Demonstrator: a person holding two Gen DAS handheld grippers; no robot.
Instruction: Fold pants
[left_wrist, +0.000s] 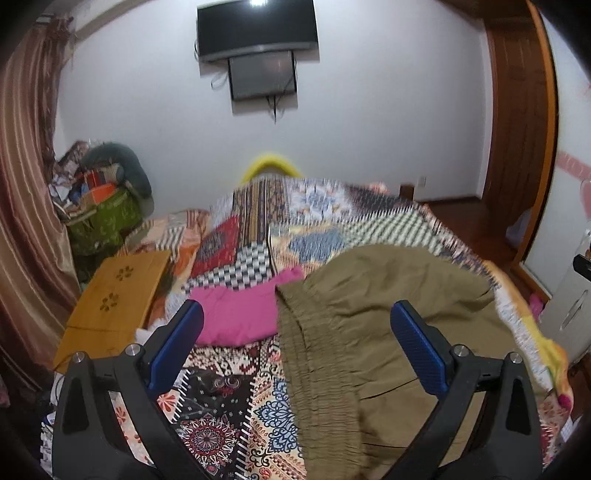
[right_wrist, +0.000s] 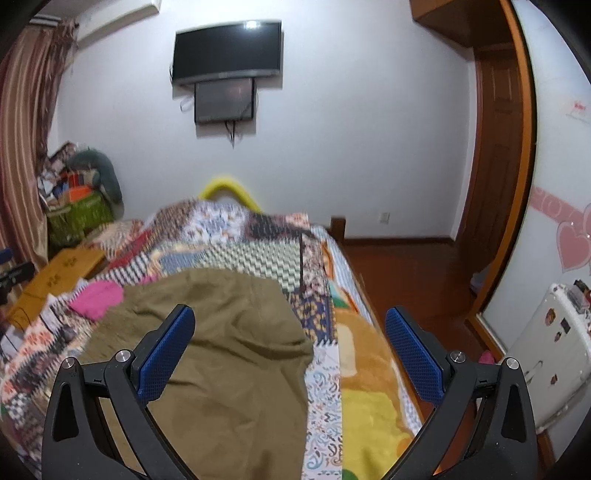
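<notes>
The left gripper (left_wrist: 295, 347) hangs with its jaws spread wide and nothing between them; the blue pads (left_wrist: 177, 343) stand well apart, above the gathered elastic waistband (left_wrist: 314, 365) of the olive pants (left_wrist: 399, 295). The right gripper (right_wrist: 290, 349) is likewise released and empty, its jaws straddling the right-hand part of the same garment, where the cloth ends in a rumpled edge beside the bare quilt.

The pants lie on the bed, spread over a patchwork quilt (left_wrist: 243, 258) — waistband toward the left gripper, the body of the fabric running off to the right. They look roughly laid out but not smooth: soft ridges and a bulge show in the right wrist view. Whether one fold is already in them is hard to say, since motion blur smears the far edges and the legs run out of view below.

Just beside the waistband lies a pink garment (left_wrist: 236, 314), apparently folded, touching or nearly touching the olive cloth. A wooden lap table (left_wrist: 114, 299) sits further left on the bed.

As a judgement, the folding is early — neither gripper holds fabric, no tidy folded packet shows, and the gripping, lifting and folding over are still to do.
</notes>
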